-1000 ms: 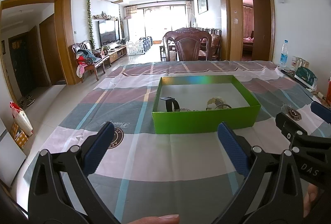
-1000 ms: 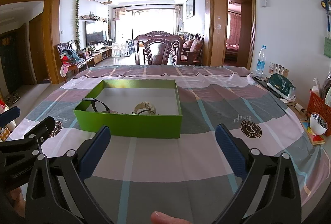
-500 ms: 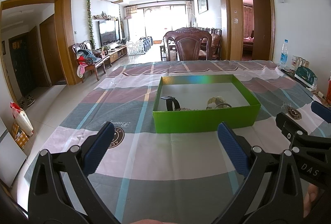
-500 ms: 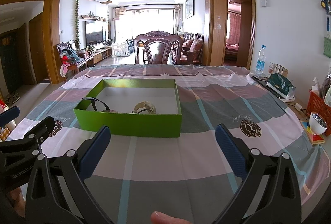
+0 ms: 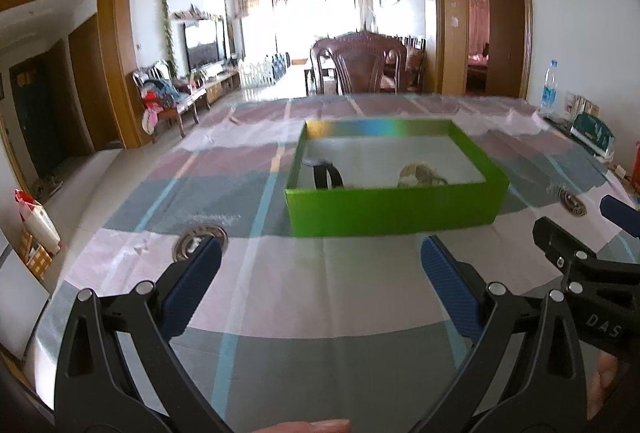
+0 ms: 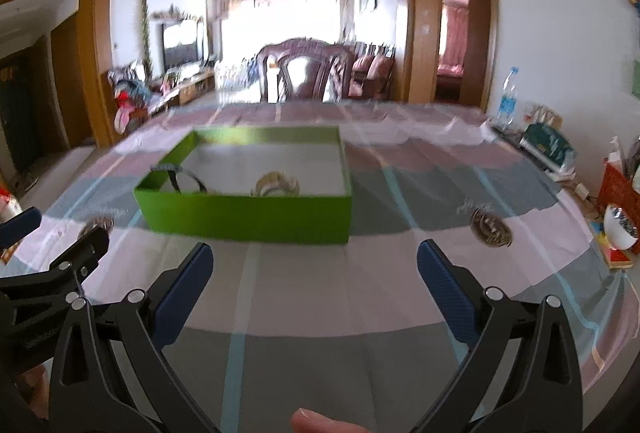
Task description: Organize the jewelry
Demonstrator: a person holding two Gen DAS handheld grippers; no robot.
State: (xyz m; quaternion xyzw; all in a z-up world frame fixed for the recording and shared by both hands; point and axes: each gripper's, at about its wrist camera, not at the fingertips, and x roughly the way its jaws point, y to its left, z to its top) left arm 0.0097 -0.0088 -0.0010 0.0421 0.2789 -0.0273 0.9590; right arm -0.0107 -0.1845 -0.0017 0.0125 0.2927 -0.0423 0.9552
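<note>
Left wrist view: left tongs (image 5: 320, 269) apart, empty, above the bench (image 5: 320, 313). Green box (image 5: 394, 209) ahead holds a black strap (image 5: 326, 175) and pale bracelet (image 5: 416, 175). Right tongs (image 6: 312, 265) likewise apart, empty. No loose jewelry seen outside; task apparently near complete

Right gripper (image 6: 312, 273) with jaws spread wide above the clothed bench (image 6: 320, 293), green box (image 6: 248, 213) ahead holding a dark strap (image 6: 182, 179) and pale bracelet (image 6: 276, 183)
</note>
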